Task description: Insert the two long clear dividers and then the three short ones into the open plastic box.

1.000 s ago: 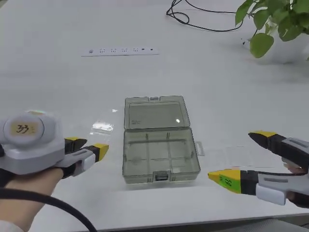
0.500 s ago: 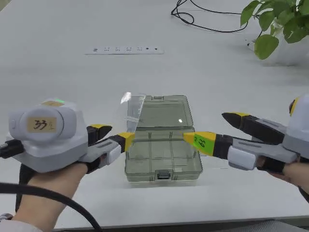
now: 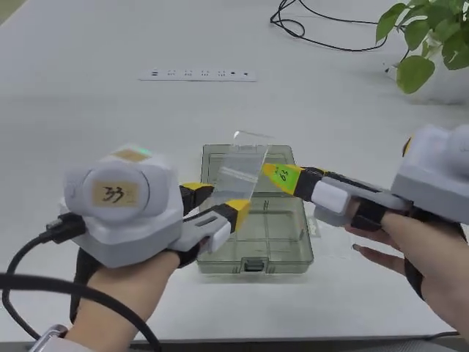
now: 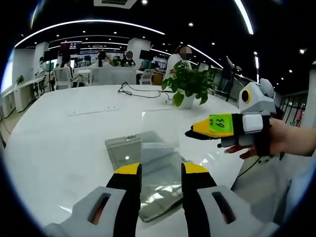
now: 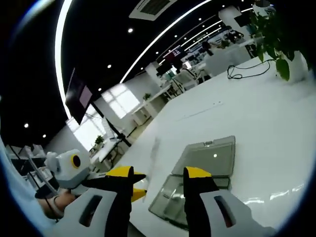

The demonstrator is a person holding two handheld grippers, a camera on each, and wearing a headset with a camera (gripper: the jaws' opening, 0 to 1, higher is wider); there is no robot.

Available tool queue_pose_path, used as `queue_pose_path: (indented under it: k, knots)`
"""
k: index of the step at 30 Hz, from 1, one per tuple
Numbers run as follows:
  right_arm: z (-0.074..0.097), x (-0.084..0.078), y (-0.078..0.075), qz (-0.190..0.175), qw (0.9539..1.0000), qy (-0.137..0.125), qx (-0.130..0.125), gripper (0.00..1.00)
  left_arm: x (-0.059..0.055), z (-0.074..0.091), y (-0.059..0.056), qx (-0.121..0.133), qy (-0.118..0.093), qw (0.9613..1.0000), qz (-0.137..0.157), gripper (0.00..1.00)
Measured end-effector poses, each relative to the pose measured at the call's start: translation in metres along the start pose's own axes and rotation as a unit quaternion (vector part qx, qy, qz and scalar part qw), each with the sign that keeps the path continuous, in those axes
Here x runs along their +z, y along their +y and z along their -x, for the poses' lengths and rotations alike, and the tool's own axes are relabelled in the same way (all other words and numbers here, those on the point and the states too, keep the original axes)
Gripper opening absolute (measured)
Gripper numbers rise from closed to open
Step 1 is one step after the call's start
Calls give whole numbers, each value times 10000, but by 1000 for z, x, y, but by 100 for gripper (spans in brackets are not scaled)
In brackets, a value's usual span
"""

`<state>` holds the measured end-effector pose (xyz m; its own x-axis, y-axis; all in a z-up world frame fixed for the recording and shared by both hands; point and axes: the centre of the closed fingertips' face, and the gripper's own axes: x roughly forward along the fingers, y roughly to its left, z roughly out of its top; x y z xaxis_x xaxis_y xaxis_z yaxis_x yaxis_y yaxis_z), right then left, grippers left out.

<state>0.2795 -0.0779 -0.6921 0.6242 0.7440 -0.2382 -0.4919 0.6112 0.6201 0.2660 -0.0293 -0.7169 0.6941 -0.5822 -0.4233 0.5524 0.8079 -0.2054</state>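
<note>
The open smoky plastic box (image 3: 282,246) lies on the white table, its lid (image 3: 217,160) flat behind it. My left gripper (image 3: 220,202) is shut on a clear divider (image 3: 245,165) and holds it upright above the box's left half. In the left gripper view the divider (image 4: 159,148) stands between the yellow jaws of that gripper (image 4: 162,170), over the box (image 4: 123,148). My right gripper (image 3: 289,174) comes in from the right, its yellow tip just beside the divider's upper right edge. In its own view the right gripper (image 5: 159,173) is open with nothing between its jaws, above the box (image 5: 202,165).
A white power strip (image 3: 198,74) lies far back on the table. A black cable (image 3: 322,33) and a potted plant (image 3: 432,40) sit at the back right. The person's hands hold both grippers near the front edge.
The left gripper took a clear divider from the table left of the box, lifted it and carried it right over the box. The right gripper moved in leftward toward the divider.
</note>
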Motion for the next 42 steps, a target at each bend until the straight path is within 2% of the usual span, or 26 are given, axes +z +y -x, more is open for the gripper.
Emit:
queue_pose_path:
  k: [10,21,26,37,42]
  knots:
    - [-4,-4,2,-551,9985,-35,13,22,1,-4,-18,-156,-28,9998,-151,30]
    - [-6,-5,3,-688,9976,-11,19,6,0,-6,-23,-206,-66,9996,-178,30]
    - [-5,-5,4,-743,9972,22,42,4,0,-5,-24,-201,-52,9996,-179,30]
    - [-2,-2,8,-684,9975,165,104,3,1,-3,-29,-133,-96,9999,13,30]
    - [1,3,9,-608,9979,186,118,2,5,-3,-31,-108,-124,9998,68,30]
